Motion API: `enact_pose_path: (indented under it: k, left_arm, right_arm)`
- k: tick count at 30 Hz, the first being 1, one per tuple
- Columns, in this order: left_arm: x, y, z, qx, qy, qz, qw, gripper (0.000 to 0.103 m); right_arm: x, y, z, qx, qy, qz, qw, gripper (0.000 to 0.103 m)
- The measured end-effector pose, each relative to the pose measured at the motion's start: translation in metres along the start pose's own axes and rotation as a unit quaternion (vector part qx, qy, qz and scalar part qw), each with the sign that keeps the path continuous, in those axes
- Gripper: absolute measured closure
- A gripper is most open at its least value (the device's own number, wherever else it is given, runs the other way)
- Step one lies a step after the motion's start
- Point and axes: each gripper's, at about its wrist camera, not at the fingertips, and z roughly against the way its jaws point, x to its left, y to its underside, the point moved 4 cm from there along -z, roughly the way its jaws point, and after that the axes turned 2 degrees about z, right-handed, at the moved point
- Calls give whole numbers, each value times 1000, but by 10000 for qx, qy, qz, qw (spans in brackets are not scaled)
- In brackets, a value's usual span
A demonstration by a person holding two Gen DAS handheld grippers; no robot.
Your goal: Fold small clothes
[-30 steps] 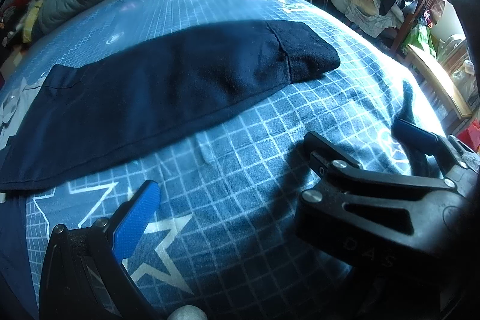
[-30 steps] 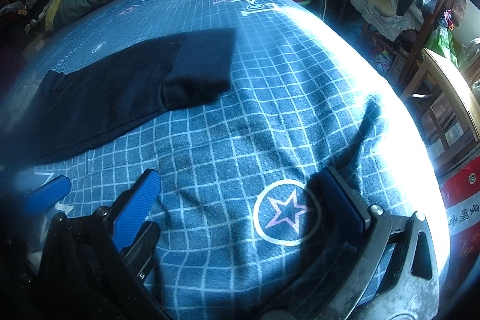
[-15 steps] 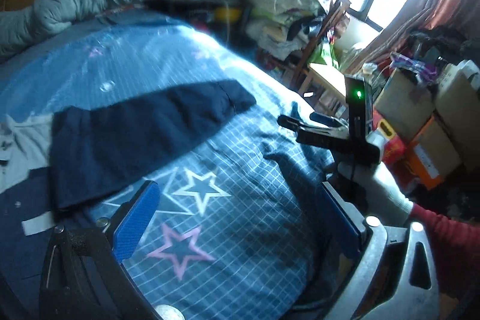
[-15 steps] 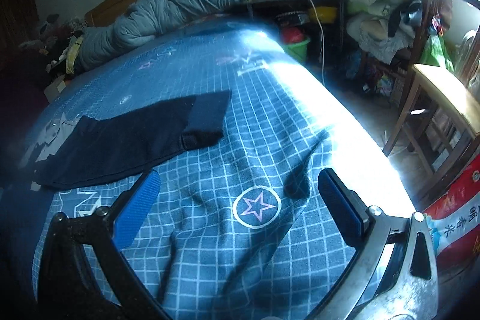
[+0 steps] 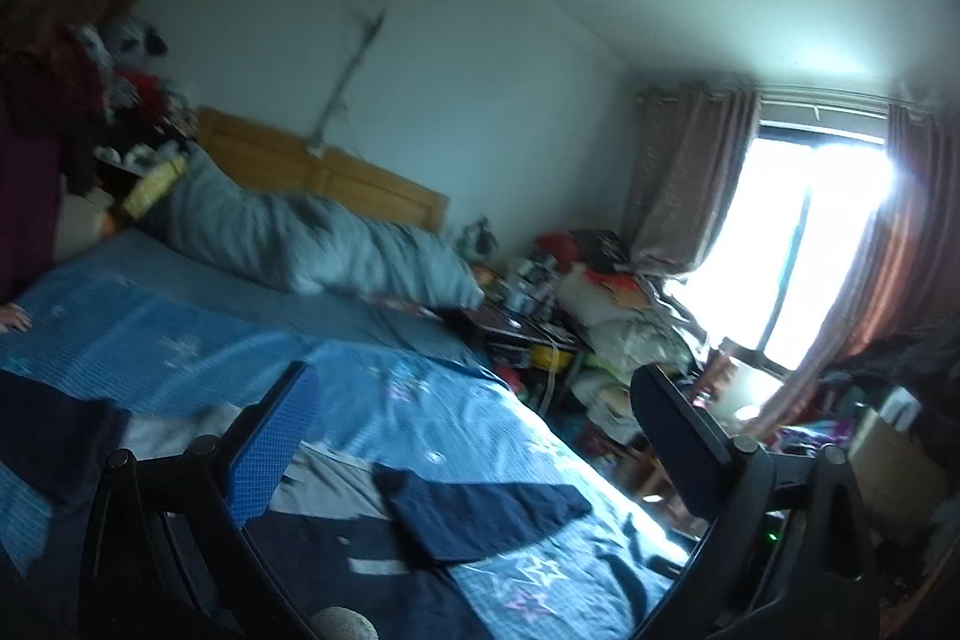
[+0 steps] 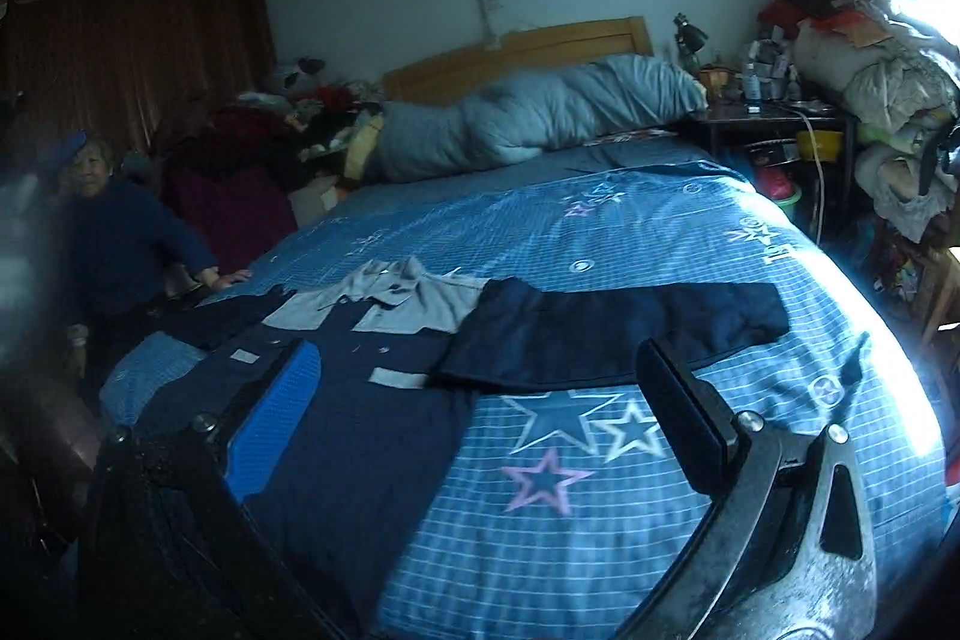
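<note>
Now both grippers are pulling well back and up from the bed [image 6: 630, 232], where a second ago they were hovering low over the blue star-print cover just beside the sleeve; the wrist cameras are now taking in the whole room rather than a patch of fabric. The left gripper [image 5: 474, 436] is standing spread and empty, tilted up toward the wall and the window [image 5: 810, 244], and the right gripper [image 6: 480, 400] is likewise spread with nothing between its blue pads. The dark navy garment [image 6: 360, 400] is lying flat on the near-left part of the bed, its grey collar [image 6: 396, 298] toward the far side and one sleeve [image 6: 612, 328] stretched out to the right, unfolded. That retreat reads as a pause between steps, or a repositioning, and no fold looks finished yet. The right view is showing the full garment, the grey duvet [image 6: 540, 112] rolled up at the headboard, and a person [image 6: 114, 244] sitting at the far left with a hand on the mattress edge. The left view, blurred, is catching only the sleeve [image 5: 480, 514] and part of the body, but it alone is showing the curtains [image 5: 684, 184] and the clutter on the right.
</note>
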Motion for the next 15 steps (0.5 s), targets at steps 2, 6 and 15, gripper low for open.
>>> enact_pose_path:
  k: [2,6,15]
  left_arm:
    - [29,-11,24,-196,-405,-45,9990,0]
    - [97,12,35,77,-1859,-533,9811,0]
    - [238,203,-36,2293,-3492,-335,9079,0]
  right_arm:
    - [22,9,-17,236,-146,51,9996,0]
    - [50,38,-58,1045,299,706,9916,0]
    - [-25,108,-109,2520,1834,418,9493,0]
